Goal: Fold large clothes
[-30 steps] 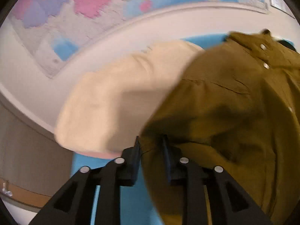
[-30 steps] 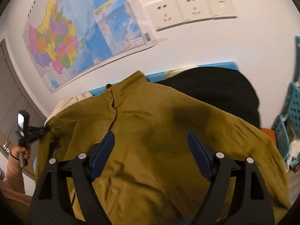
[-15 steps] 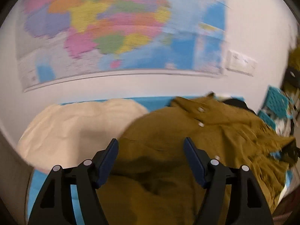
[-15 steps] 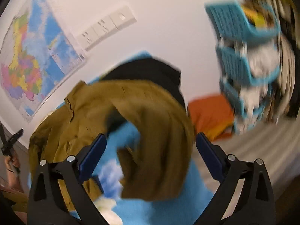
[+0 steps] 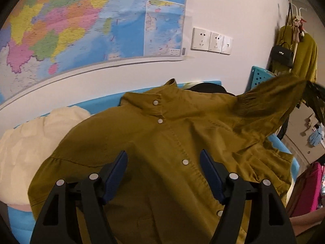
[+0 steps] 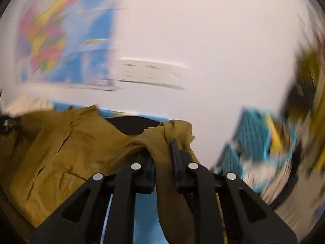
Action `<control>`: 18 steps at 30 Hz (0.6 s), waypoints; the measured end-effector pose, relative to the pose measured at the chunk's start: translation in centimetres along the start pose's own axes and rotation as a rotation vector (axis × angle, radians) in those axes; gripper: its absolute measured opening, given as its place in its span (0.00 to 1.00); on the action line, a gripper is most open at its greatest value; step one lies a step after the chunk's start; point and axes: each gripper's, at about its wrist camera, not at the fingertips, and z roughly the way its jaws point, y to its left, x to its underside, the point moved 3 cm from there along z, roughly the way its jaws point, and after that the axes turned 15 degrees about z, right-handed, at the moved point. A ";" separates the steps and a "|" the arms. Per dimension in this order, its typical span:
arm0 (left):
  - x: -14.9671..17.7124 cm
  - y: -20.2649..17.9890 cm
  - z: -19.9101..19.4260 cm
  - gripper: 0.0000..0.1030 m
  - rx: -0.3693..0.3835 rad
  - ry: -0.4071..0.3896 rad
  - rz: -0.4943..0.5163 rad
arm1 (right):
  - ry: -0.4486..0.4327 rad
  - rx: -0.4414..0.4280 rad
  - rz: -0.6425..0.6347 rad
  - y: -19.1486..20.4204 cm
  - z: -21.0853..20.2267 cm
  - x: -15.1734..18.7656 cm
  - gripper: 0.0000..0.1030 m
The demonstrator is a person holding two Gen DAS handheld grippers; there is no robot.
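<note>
Folding barely begun: the closing right gripper point(image 6: 162, 158) pinches a sleeve of the mustard-brown buttoned shirt point(image 5: 172, 142), still spread flat; the left gripper point(image 5: 163, 166) hangs wide, empty.

A home bedroom: wall map point(image 5: 85, 26), coat rack point(image 5: 297, 38) with handbag point(image 5: 282, 55).

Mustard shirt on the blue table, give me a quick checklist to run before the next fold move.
1. Right gripper has cloth between its closing jaws: ok, a bunch of the mustard shirt sits there.
2. That cloth is the sleeve: ok, it is lifted off to the side.
3. Left gripper free: ok, open over the shirt front.
4. Shirt front up, snaps visible: ok.
5. Cream garment clear of the shirt: not ok, the shirt overlaps it.
6. Shirt hem flat: cannot tell.
</note>
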 end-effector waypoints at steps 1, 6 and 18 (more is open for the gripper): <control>0.0 -0.1 0.1 0.69 0.009 -0.003 0.000 | 0.006 -0.013 -0.053 2.0 0.2 -0.4 0.14; 0.7 0.1 0.6 0.69 0.042 -0.004 -0.010 | 0.089 -0.154 -0.323 13.8 3.5 0.5 0.19; 2.9 1.2 2.5 0.69 0.076 0.064 -0.061 | 0.443 -0.344 -0.432 21.4 8.0 8.0 0.74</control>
